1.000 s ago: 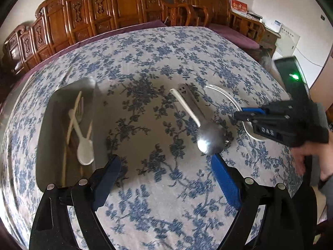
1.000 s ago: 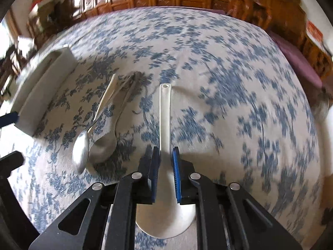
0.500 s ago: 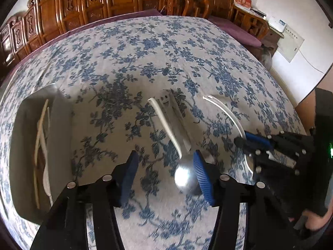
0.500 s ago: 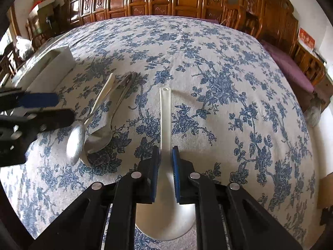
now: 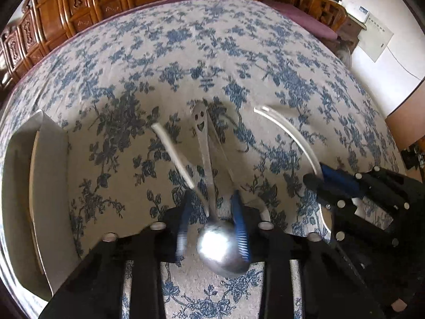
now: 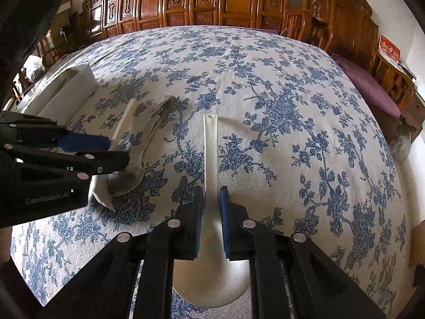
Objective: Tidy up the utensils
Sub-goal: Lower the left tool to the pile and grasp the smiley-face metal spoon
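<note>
A steel spoon [image 5: 204, 143] with a smiley face on its handle lies on the flowered tablecloth, crossing a thin white spoon [image 5: 172, 151]. My left gripper [image 5: 211, 199] stands over it with jaws closing. The spoon's neck is between the blue pads, and the left pad still shows a gap. In the right wrist view the same gripper [image 6: 117, 151] hovers at the steel spoon [image 6: 127, 178]. My right gripper [image 6: 211, 204] is shut on the handle of a large white spoon [image 6: 210, 143], whose bowl rests on the cloth under the fingers. That gripper [image 5: 316, 172] appears at the right of the left wrist view.
A white tray [image 5: 50, 186] sits at the table's left side, also seen far left as the tray [image 6: 74, 85]. Carved wooden chairs [image 6: 212, 2] ring the far edge of the table. The table's edge drops off at the right.
My left gripper moved right and down over the steel spoon, and its jaws narrowed around the spoon's neck. The right gripper stayed where it was, holding the large white spoon.
</note>
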`<state>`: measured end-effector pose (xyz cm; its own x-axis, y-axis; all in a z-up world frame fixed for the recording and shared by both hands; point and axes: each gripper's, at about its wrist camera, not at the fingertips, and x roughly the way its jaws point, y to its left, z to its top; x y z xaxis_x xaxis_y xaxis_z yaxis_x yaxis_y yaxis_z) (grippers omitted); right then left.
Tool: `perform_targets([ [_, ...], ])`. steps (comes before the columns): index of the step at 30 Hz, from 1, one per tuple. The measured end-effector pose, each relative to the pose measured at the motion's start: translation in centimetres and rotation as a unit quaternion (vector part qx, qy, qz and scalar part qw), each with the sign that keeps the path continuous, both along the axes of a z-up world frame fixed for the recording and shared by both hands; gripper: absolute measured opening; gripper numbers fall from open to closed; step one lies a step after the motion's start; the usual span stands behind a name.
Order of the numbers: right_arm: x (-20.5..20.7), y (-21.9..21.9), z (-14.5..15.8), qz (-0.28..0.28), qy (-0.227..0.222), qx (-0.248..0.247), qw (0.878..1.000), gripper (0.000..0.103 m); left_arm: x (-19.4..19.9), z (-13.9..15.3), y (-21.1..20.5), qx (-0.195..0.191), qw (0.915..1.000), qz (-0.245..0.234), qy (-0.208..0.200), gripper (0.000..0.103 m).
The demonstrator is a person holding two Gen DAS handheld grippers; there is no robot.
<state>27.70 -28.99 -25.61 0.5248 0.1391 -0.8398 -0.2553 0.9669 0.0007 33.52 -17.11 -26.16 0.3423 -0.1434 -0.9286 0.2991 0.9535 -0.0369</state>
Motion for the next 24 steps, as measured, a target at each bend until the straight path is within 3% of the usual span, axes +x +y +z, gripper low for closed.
perform_targets([
  [3, -0.1, 0.0, 0.0, 0.000, -0.001, 0.000, 1.000, 0.015, 0.0, -0.1, 0.7, 0.006, 0.9999, 0.004, 0.008, 0.012],
  [7, -0.1, 0.0, 0.0, 0.000, -0.001, -0.001, 1.000, 0.015, -0.3, 0.2, 1.3, 0.008, 0.9999, -0.002, 0.006, 0.007],
  [16, 0.0, 0.1, 0.0, -0.002, -0.001, -0.003, 1.000, 0.015, 0.0, 0.1, 0.7, 0.024, 0.9996, -0.013, -0.004, 0.005],
  [24, 0.0, 0.7, 0.0, -0.007, -0.001, -0.022, 1.000, 0.014, -1.7, 3.8, 1.5, 0.006, 0.9977, -0.012, -0.066, 0.005],
])
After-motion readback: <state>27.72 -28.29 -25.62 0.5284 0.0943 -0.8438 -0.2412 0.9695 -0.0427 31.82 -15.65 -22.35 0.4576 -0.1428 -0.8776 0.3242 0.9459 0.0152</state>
